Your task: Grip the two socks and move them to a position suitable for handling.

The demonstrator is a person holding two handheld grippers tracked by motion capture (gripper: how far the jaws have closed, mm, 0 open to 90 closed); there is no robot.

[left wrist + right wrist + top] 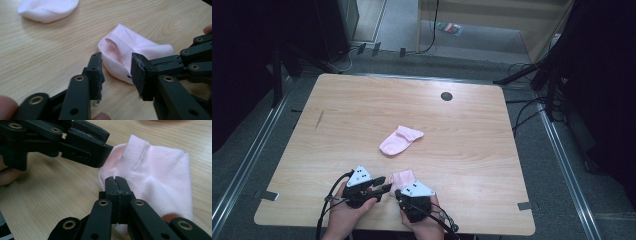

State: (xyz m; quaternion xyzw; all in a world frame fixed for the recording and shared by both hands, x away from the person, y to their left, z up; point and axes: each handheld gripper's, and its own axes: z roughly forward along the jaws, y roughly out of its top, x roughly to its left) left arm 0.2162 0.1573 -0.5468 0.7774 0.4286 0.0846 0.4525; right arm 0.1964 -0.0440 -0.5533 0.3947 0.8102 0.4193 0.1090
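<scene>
Near table edge, centre: pink sock [402, 177] flat on table [362, 115] | right gripper [116, 185] pinched on its cuff | left gripper [115, 72] spread, straddling cuff | second sock [399, 140] mid-table | risk: left grabs both layers, opening stays closed

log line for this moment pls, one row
right gripper: shut on near pink sock | left gripper: open at its cuff | second pink sock: mid-table, untouched

Soft ribbed-knit cloth sock [155, 170] on smooth, matt wood-grain table [362, 110].
</scene>
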